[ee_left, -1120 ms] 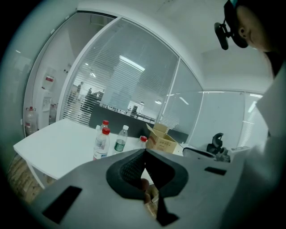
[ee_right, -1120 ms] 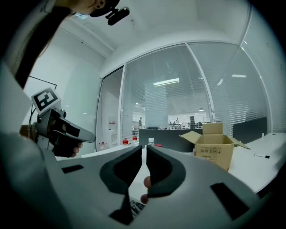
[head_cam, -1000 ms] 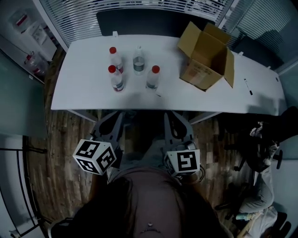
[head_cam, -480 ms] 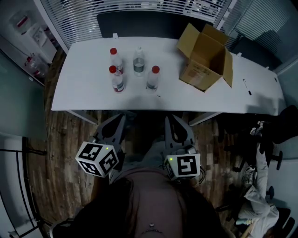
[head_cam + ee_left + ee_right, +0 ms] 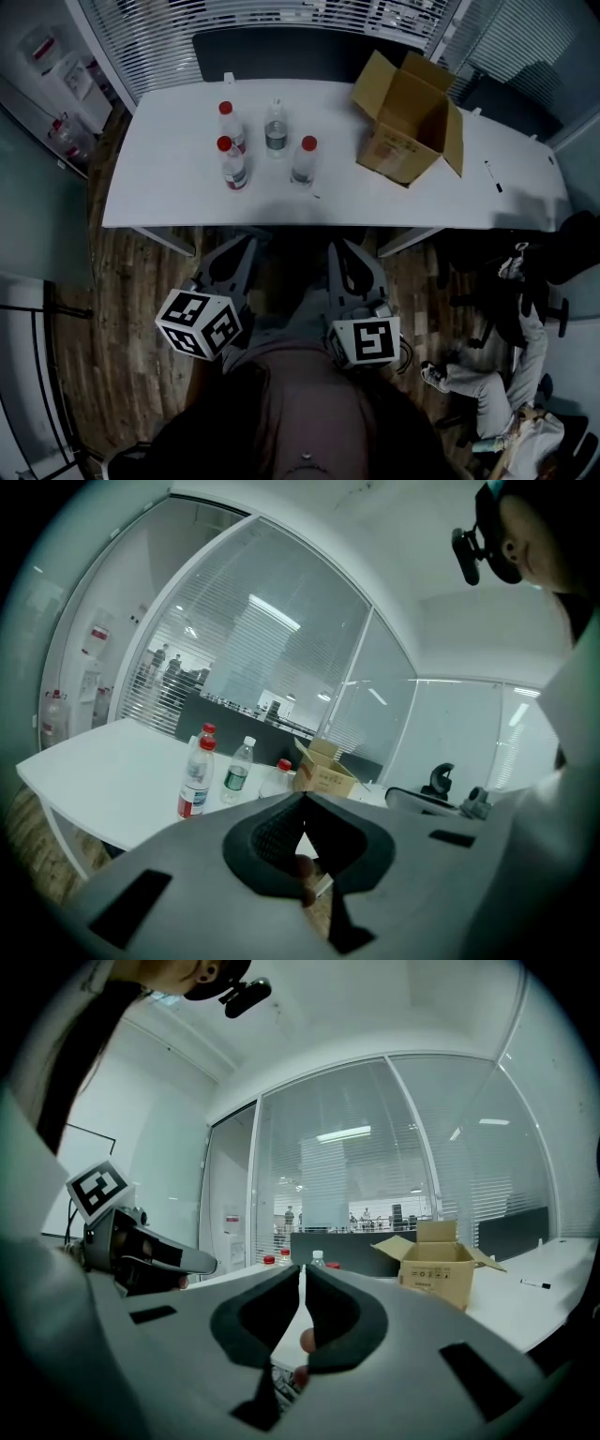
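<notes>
Two tools are in my hands: the left hand-held gripper (image 5: 232,261) and the right hand-held gripper (image 5: 345,264). Both are over the floor (image 5: 141,281), short of the near edge of the worktop (image 5: 169,192). The left one has its jaws pressed together, with nothing between them. The right one is closed also, with only a thin slit at the tips, and it holds nothing. Nearest to them are four bottles (image 5: 232,164), standing in a group on the left half of the worktop, well apart from both grippers. An open box (image 5: 408,117) stands to their right, and a pen (image 5: 492,176) lies further right.
</notes>
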`<act>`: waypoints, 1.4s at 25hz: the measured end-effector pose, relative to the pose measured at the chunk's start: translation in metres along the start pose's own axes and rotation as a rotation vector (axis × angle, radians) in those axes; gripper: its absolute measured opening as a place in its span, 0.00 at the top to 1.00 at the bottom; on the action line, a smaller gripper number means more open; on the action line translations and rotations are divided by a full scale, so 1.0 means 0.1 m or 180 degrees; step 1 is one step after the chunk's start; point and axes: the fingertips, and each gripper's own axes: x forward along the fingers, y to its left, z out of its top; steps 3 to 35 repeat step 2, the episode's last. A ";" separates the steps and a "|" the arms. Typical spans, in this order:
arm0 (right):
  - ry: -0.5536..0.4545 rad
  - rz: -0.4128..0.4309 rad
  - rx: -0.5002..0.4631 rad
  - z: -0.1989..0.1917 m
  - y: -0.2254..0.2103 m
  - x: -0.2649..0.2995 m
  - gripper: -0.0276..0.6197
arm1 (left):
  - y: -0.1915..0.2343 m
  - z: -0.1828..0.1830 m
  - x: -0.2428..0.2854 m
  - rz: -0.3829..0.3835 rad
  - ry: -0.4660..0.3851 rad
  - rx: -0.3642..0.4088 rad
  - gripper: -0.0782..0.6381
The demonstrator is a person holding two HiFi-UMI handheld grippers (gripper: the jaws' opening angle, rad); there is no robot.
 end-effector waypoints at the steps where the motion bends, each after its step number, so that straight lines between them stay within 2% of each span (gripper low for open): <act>1: 0.0008 0.0003 0.0032 0.02 0.01 -0.01 0.90 | -0.01 -0.01 0.00 -0.0014 -0.0002 -0.0014 0.88; 35: 0.0016 0.0005 0.0065 0.03 0.02 -0.01 0.90 | -0.03 -0.01 0.00 -0.0028 -0.0006 -0.0030 0.88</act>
